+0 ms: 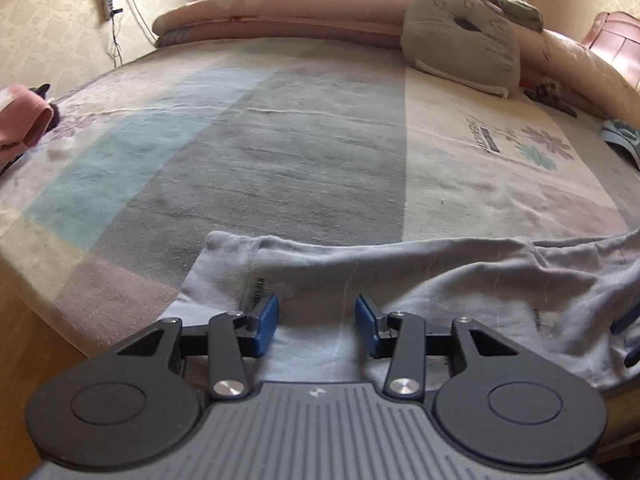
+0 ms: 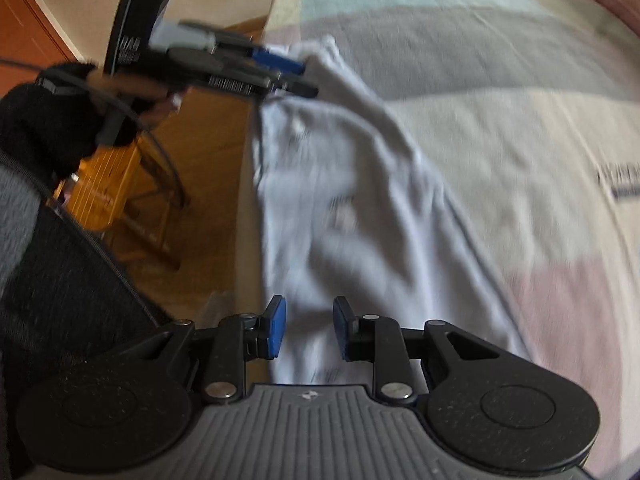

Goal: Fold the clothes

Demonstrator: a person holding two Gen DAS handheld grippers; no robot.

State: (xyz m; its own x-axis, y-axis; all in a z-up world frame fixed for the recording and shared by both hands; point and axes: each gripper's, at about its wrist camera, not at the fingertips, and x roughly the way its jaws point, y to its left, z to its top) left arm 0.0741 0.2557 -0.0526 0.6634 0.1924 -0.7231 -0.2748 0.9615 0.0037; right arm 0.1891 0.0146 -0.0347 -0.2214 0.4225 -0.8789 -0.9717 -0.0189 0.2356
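A pale grey garment point(image 1: 420, 292) lies stretched along the near edge of a bed point(image 1: 280, 152), partly doubled over on itself, with small dark lettering near its left end. Directly over the garment, the left claw point(image 1: 317, 326) hangs with its blue pads spread apart and nothing between them, the cloth lying flat below. Farther along the same garment, the right claw point(image 2: 309, 328) likewise stands parted above the fabric, gripping nothing; its view is blurred. From that side the left claw point(image 2: 280, 68) appears at the garment's far end, held by a black-gloved hand point(image 2: 60, 120). Beyond the garment, the bed's blanket shows blocks of grey, pale blue, cream and pink with a flower print. Farther back from the garment sit a grey cushion point(image 1: 460, 48) and rolled pink bedding point(image 1: 280, 16). A pink piece of clothing point(image 1: 20, 116) rests far left of the garment, at the bed's edge.
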